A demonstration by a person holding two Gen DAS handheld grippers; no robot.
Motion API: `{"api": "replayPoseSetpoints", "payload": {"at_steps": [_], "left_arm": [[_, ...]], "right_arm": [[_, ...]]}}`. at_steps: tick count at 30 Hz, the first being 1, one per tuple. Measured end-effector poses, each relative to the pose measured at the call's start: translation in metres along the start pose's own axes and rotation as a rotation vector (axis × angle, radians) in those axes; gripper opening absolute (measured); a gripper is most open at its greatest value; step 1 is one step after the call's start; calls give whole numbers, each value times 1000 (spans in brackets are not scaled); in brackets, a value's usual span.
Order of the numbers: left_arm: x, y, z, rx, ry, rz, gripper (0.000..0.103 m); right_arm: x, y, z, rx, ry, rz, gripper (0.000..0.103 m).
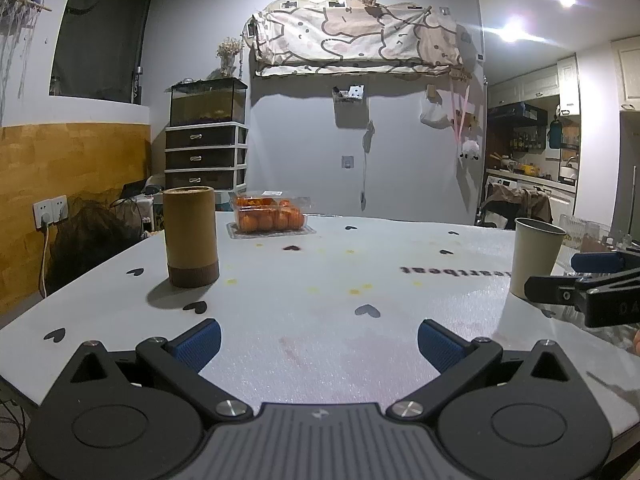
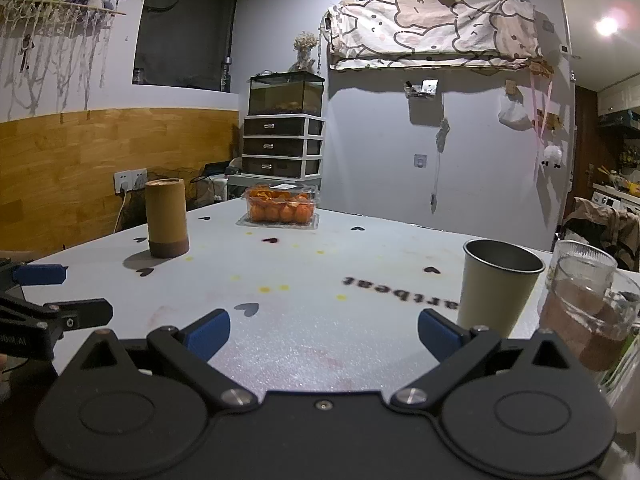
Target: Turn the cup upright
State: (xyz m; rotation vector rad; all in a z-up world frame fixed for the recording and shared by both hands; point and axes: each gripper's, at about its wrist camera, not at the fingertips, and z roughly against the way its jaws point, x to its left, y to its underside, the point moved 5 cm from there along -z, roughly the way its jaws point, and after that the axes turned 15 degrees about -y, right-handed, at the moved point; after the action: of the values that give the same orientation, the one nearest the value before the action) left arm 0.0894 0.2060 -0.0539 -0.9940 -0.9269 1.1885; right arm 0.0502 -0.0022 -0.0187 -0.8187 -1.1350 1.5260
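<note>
A pale beige cup (image 2: 496,286) with a dark metal inside stands upright on the white table, mouth up, just ahead and right of my right gripper (image 2: 324,338). It also shows in the left wrist view (image 1: 534,258) at the far right. My right gripper is open and empty, its right finger close to the cup's base. It appears in the left wrist view (image 1: 580,280) beside the cup. My left gripper (image 1: 318,344) is open and empty over the table's near edge. It appears at the left edge of the right wrist view (image 2: 52,292).
A tall brown cylinder canister (image 1: 191,236) stands at the left. A clear box of oranges (image 1: 269,216) sits at the far side. A ribbed glass mug (image 2: 588,304) with brown contents stands right of the cup. The white table (image 1: 320,292) has heart marks.
</note>
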Motion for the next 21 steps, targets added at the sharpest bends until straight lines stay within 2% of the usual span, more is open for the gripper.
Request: {"api": "replayPoseSetpoints", "payload": {"at_steps": [15, 21], "left_arm": [[-4, 7, 3, 3, -1, 1, 103], [0, 0, -3, 5, 1, 0, 103]], "right_arm": [[-1, 1, 0, 1, 2, -7, 101], [-1, 1, 1, 1, 3, -7, 101]]}}
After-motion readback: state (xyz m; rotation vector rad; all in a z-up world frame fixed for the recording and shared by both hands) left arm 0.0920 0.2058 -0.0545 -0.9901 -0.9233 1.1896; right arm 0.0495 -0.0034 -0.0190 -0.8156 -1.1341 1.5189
